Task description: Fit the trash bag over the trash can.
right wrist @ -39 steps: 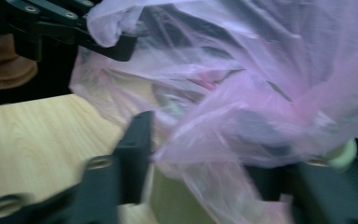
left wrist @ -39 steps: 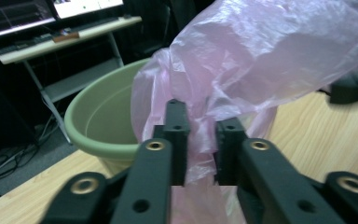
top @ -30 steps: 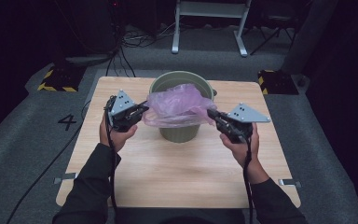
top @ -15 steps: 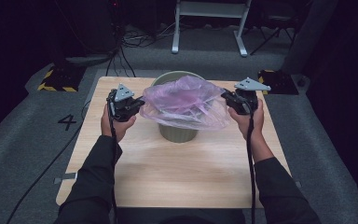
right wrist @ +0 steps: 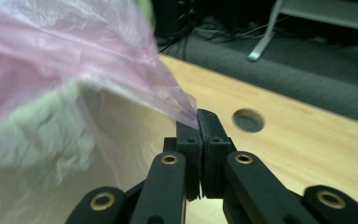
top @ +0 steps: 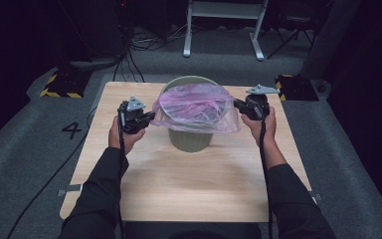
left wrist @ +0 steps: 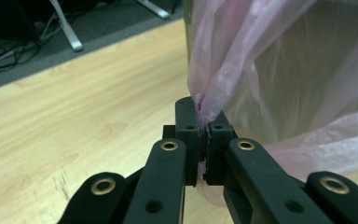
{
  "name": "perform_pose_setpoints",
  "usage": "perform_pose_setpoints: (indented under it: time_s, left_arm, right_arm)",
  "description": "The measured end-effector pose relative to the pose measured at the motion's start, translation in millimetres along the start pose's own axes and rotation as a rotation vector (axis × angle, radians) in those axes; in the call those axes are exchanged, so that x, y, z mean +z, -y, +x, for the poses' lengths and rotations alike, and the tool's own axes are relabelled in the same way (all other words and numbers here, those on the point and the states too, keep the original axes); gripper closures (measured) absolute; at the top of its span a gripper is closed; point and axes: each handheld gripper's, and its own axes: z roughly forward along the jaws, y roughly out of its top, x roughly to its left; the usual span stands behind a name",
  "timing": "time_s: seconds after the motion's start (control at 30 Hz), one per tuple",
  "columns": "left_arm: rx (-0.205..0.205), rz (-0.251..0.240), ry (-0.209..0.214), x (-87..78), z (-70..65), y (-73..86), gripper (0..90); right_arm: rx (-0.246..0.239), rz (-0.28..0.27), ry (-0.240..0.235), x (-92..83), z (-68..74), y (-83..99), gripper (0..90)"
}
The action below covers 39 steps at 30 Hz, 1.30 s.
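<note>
The table (top: 144, 184) has a light wooden top with visible grain. It stands on a grey carpet floor (top: 40, 149). A green bin (top: 191, 139) stands directly on the table, upright, in the middle of the far half. The near half of the top is bare wood. In the right gripper view there is a round hole (right wrist: 248, 120) in the table top, close to its edge.
</note>
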Motion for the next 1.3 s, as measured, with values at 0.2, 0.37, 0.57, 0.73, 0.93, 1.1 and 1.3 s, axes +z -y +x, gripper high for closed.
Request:
perform_pose_setpoints:
  time_s: [0.2, 0.37, 0.57, 0.73, 0.93, 1.1, 1.3]
  left_arm:
    - [0.032, 0.008, -0.026, -0.8, -9.1, 12.3, 82.7]
    - [-0.005, -0.058, -0.046, -20.8, -12.0, 22.4, 38.0]
    - [0.006, -0.149, -0.017, -59.8, -13.2, 31.2, 22.9]
    - [0.033, -0.162, -0.01, -81.4, -17.7, 33.2, 22.1]
    - [0.086, -0.157, 0.012, -92.0, -31.7, 33.2, 22.0]
    - [0.095, -0.193, 0.042, -100.2, -40.6, 28.6, 20.4]
    - [0.139, -0.18, 0.002, -92.1, -49.7, 15.9, 27.2]
  right_arm:
    - [-0.019, 0.027, -0.059, 3.7, 3.8, 13.0, 87.2]
    - [-0.014, -0.013, -0.065, -8.7, -1.0, 19.3, 73.2]
    - [-0.056, -0.077, -0.072, -43.6, -7.8, 24.3, 45.1]
    - [-0.171, -0.105, -0.107, -75.4, -8.2, 37.0, 33.4]
    - [-0.299, -0.114, -0.141, -102.8, 3.7, 55.8, 26.5]
    - [-0.387, -0.179, -0.2, -114.4, 32.5, 61.3, 21.0]
    - [-0.566, -0.164, -0.127, -106.0, 78.1, 61.6, 24.1]
